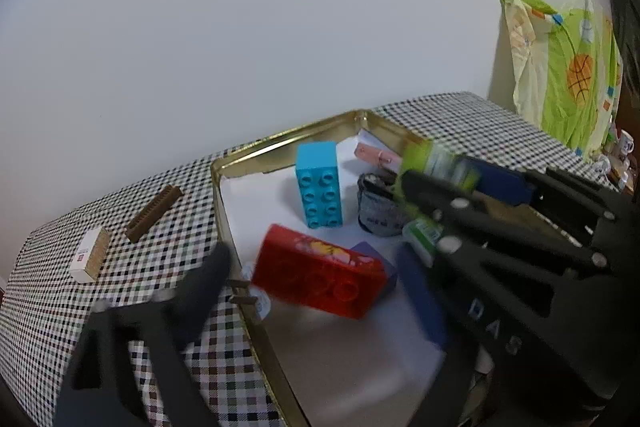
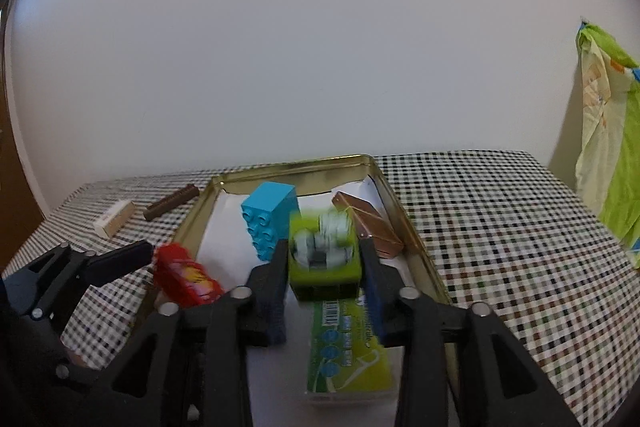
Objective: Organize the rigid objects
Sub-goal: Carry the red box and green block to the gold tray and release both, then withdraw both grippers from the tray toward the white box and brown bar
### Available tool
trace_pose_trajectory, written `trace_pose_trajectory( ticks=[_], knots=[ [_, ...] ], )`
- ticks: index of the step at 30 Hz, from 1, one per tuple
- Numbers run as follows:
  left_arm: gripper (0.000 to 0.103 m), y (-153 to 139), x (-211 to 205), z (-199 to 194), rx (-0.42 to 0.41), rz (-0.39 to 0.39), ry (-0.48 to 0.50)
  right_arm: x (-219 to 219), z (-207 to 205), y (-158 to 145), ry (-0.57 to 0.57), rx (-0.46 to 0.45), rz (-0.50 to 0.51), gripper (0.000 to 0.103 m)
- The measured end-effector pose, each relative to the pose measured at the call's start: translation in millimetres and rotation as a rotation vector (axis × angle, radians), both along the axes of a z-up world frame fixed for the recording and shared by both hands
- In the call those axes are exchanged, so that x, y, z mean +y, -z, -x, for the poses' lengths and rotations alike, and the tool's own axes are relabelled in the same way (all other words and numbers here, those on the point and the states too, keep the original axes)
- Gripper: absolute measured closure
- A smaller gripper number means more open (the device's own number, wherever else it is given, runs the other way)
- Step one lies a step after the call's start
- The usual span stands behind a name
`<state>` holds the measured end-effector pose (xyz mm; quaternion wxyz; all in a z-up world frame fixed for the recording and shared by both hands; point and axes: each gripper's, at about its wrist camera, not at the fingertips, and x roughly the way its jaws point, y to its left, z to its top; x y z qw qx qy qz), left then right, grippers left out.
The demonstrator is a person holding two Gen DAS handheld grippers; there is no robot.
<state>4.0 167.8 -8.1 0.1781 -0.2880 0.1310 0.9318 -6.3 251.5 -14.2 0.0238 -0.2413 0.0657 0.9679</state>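
1. From the right wrist camera, I see my left gripper (image 2: pixel 154 261) at nine o'clock, jaws spread wide, the red brick (image 2: pixel 186 273) lying loose between them, half over the wall of the gold tin (image 2: pixel 420 247).
2. The blue brick (image 2: pixel 270 221) stands upright inside the tin at twelve o'clock of my right gripper (image 2: pixel 325 259).
3. My right gripper's pads flank the green box (image 2: pixel 324 259) (blurred), and I cannot tell whether they press it.
4. A copper-coloured box (image 2: pixel 370 223) lies at one o'clock, against the tin's right wall.
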Motion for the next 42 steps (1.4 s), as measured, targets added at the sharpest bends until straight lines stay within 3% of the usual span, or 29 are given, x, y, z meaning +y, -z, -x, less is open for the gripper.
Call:
trace_pose_trajectory(
  ticks=[1,2,3,6,18,25,28,33,42],
  knots=[
    [0.000,-1,0,-2,0.012,-0.007,-0.001,0,-2,-1,0.007,0.012,0.005,0.033],
    [0.001,-4,-1,-6,0.036,-0.024,0.001,1,-6,-4,0.025,0.036,0.001,0.019],
    [0.001,-6,-2,-7,0.041,-0.028,0.003,2,-12,-7,0.047,0.067,-0.008,0.018],
    [0.001,-9,-6,-7,0.034,-0.053,-0.005,6,-21,-11,0.072,0.118,-0.006,0.017],
    [0.001,-13,-35,3,0.011,-0.125,-0.062,17,-32,-13,0.158,0.180,0.025,0.017],
    [0.001,-10,-80,12,0.063,-0.129,-0.191,44,-68,-27,0.463,0.338,0.022,0.017],
    [0.001,-3,-102,23,0.069,-0.121,-0.271,52,-79,-23,0.540,0.394,0.058,0.011],
    [0.001,5,-129,32,0.097,-0.136,-0.379,45,-72,-23,0.538,0.383,0.007,0.010],
    [0.001,8,-135,36,0.077,-0.170,-0.389,26,-70,-20,0.524,0.380,-0.091,0.010]
  ],
)
